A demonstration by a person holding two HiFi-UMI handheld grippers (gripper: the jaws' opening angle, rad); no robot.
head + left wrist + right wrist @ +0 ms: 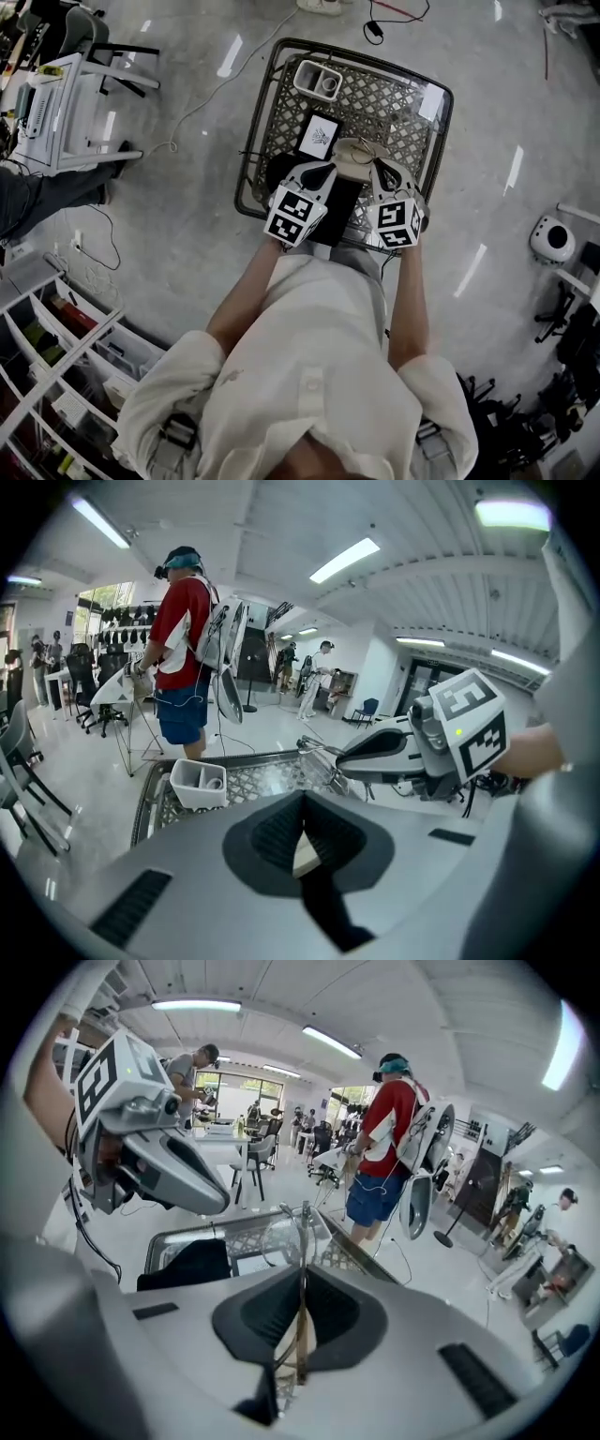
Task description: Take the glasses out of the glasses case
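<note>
The person stands over a wire-mesh table [375,103], a hand-held gripper in each hand. The glasses [359,153] are already clear of the glasses case [342,202], held in the air just beyond its far end. The right hand-held gripper [302,1283] has its jaws pinched on the thin metal frame, with one lens showing just ahead of the jaw tips.

The left hand-held gripper [302,829] has its jaws pressed together, its tip over the case and close beside the glasses. A pale sliver shows at the gap between its jaws, and I can't tell what it is. Nothing shows it gripping the case, which lies dark and flat on the mesh below both grippers.

From here the glasses look very light, with a wiry frame that would bend under a hard squeeze and lenses that would scratch or smear. I'd say the frame or a temple arm is the right place to grip, as the right one does, never the lens. A narrow metal wire between smooth pads could twist or slip, so a gentle, steady pinch seems wise.

A marker card [319,136] lies just beyond the case, and a white tub [317,80] sits farther beyond it.
</note>
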